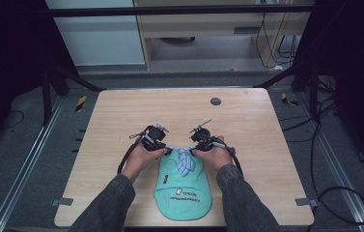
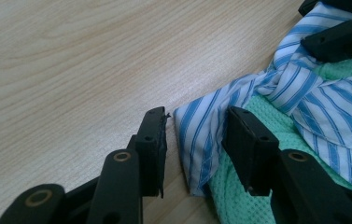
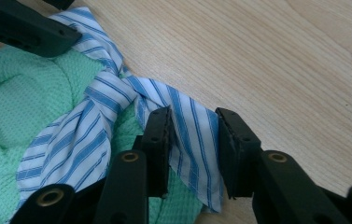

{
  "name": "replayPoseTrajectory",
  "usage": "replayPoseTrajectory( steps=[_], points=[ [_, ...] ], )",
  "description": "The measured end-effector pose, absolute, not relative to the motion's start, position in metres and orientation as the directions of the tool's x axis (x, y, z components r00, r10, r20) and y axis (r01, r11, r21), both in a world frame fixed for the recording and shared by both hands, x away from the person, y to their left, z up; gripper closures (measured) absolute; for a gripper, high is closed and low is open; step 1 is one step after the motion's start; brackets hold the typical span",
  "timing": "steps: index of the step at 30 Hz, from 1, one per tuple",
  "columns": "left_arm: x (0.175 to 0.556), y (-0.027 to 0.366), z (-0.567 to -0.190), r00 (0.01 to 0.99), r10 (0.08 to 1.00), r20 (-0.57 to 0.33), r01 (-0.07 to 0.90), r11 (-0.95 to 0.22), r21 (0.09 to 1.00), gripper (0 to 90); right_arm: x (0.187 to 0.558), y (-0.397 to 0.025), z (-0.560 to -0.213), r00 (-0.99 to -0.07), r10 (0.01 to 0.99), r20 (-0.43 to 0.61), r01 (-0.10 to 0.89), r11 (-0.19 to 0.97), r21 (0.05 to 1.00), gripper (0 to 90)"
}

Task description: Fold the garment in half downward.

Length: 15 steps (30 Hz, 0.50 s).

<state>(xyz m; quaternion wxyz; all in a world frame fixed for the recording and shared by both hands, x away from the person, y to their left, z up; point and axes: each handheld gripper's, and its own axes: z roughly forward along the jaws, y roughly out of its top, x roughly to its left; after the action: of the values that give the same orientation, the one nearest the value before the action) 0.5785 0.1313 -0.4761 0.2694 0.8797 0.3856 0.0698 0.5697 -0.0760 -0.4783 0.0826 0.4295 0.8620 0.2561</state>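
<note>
Broadly, a wooden table [image 1: 121,121] carries a mint-green garment [image 1: 183,189] at its near edge, its blue-striped collar [image 1: 184,159] knotted at the far end. The left gripper [image 2: 194,135] and right gripper [image 3: 193,140] each straddle a collar tip, jaws parted and seemingly not yet clamped. A pull now could slip off the thin tips or tighten the knot. Both gripper views show that gap; the high view hides it behind the hands.
</note>
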Motion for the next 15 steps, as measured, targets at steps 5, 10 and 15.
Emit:
replayPoseTrajectory(
  steps=[5,10,15],
  points=[
    [0.5756,0.1279,-0.4770,0.708,0.702,-0.070,0.627,-0.580,0.520,60.3,0.5696,-0.0755,-0.4783,-0.616,0.783,0.082,0.700,0.498,0.512,69.6],
    [0.5750,0.1270,-0.4770,0.720,0.691,-0.068,0.616,-0.591,0.520,68.6,0.5695,-0.0746,-0.4782,-0.618,0.781,0.088,0.702,0.497,0.510,72.8],
    [0.5737,0.1279,-0.4770,0.741,0.669,-0.067,0.599,-0.611,0.517,78.5,0.5685,-0.0734,-0.4779,-0.627,0.774,0.089,0.696,0.505,0.510,77.8]
  ],
)
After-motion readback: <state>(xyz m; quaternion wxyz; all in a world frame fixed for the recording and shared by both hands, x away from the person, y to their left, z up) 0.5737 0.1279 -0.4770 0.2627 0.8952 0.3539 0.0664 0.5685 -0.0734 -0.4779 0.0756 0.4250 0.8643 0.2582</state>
